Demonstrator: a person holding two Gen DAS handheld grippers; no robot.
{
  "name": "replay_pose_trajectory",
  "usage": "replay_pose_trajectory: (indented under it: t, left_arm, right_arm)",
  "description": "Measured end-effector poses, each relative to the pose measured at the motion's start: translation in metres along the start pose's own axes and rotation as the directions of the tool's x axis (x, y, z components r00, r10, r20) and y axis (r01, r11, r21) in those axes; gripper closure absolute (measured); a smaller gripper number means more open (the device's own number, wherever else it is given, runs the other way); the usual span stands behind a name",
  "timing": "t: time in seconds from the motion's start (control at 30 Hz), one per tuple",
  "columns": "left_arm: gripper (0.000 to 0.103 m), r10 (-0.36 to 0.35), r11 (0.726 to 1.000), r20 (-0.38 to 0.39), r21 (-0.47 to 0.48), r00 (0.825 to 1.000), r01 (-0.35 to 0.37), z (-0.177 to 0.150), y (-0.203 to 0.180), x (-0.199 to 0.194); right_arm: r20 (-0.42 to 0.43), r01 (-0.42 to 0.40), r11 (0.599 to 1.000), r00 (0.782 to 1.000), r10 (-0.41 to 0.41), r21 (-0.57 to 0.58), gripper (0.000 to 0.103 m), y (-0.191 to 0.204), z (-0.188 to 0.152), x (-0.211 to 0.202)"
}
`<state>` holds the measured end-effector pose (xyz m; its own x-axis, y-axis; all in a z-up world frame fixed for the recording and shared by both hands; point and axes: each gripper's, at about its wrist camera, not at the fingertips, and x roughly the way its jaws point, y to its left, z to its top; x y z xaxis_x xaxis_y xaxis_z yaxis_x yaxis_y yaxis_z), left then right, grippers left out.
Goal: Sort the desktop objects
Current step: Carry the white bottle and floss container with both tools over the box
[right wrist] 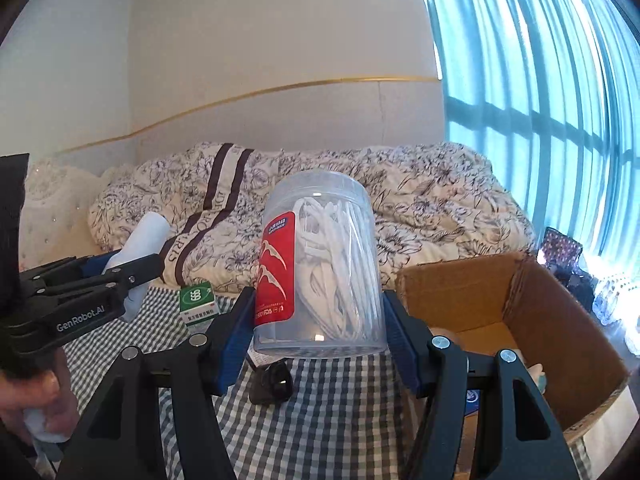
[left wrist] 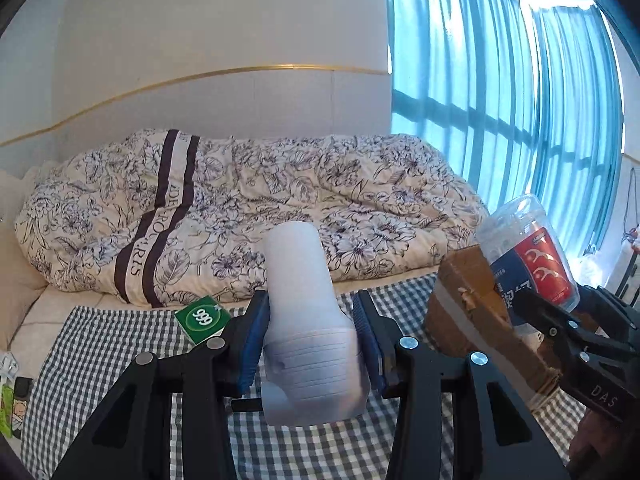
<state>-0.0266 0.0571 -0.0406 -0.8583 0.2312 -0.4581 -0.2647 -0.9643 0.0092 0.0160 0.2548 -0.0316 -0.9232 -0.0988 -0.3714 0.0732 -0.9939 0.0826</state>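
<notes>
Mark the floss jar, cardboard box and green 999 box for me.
floss jar [right wrist: 320, 264], right wrist view, on the clear wall beside the red label.
cardboard box [right wrist: 452, 296], right wrist view, on the inner far wall.
green 999 box [left wrist: 199, 315], left wrist view, on the green top face.

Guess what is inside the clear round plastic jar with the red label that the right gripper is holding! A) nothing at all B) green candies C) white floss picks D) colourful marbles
C: through the wall of the clear round plastic jar with the red label, clamped in the right gripper, a bundle of white floss picks shows, and the label carries pictures of such picks.
</notes>
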Motion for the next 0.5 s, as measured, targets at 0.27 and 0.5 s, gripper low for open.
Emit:
replay_pose_trajectory:
  t: [0.27,0.5]
  left_arm:
    - [0.059,-0.027,0.999,0.038,0.028,0.999,0.026,0.007,-0.028,-0.010]
    - [0.059,-0.094,0.994,0.058,0.057,0.994,0.090,0.009,-0.060,-0.009]
  right_arm:
    - [0.041,0.068,0.998,0.997,-0.068,0.006,0.042,-0.022,0.004,-0.026]
    - [0.063,0.141,0.989,0.988,-0.144,0.038,0.042,-0.050,0.004,-0.051]
